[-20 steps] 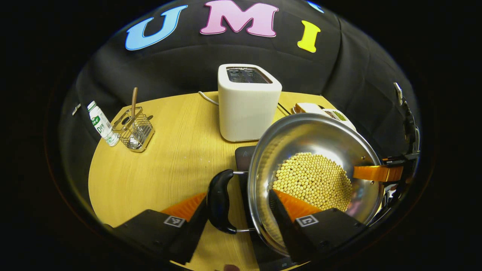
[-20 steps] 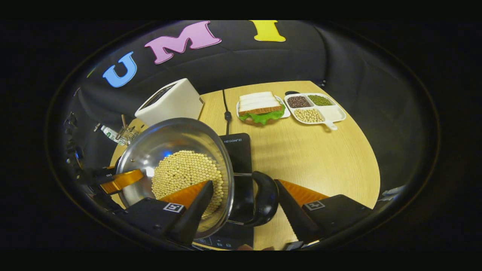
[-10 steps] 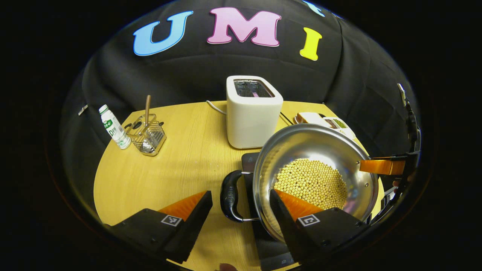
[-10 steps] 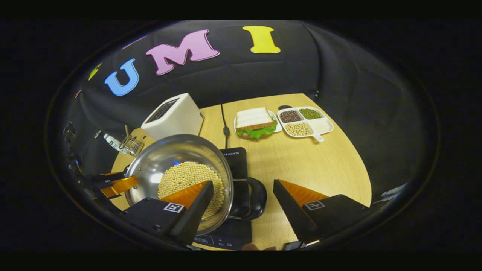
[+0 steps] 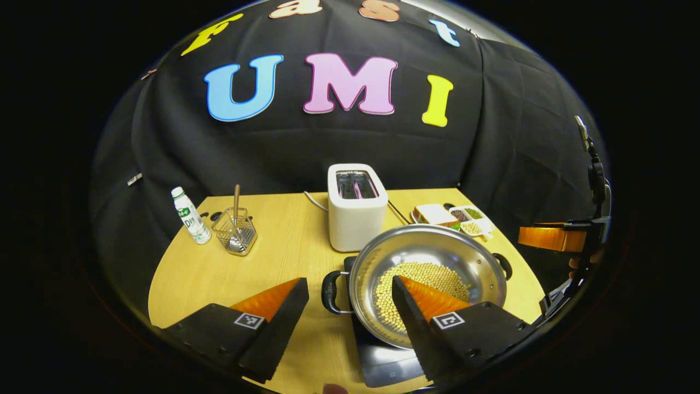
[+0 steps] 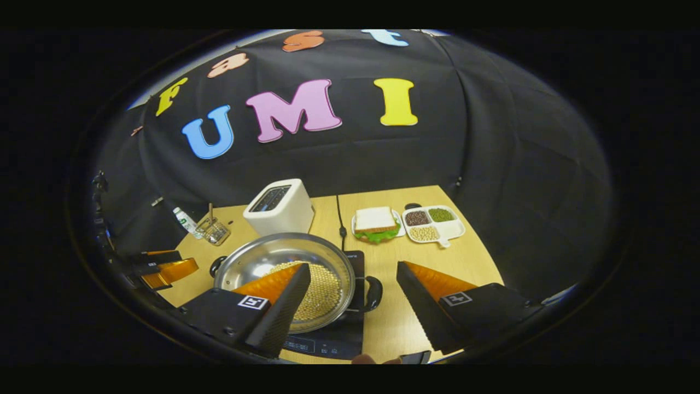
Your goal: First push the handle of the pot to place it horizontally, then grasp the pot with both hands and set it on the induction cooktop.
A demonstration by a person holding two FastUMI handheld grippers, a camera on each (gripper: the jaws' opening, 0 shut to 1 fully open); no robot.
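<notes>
I saw the pot (image 5: 426, 273) sitting on the cooktop (image 5: 383, 366), near the front edge of the table (image 5: 273, 257), with its handles out level to either side. Beans (image 5: 432, 273) covered its bottom, though my own fingers hid part of them in both views. The cooktop was mostly hidden under the pot; I could only make out a dark strip of it in front, and its panel markings were too small to read.

My left gripper (image 5: 350, 306) was wide open and held nothing, above the pot's left handle (image 5: 330, 291), one finger overlapping the pot's near rim in the picture. My right gripper (image 6: 353, 298) was wide open too and held nothing, with the right handle (image 6: 373, 294) showing in the gap between its fingers.

Behind the pot stood a toaster (image 5: 356, 208). Farther off were a bottle (image 5: 190, 215), a wire basket (image 5: 236, 232), a sandwich (image 6: 377, 224) and a divided tray (image 6: 435, 224). From the left gripper view, the sandwich and tray were small and hard to make out.
</notes>
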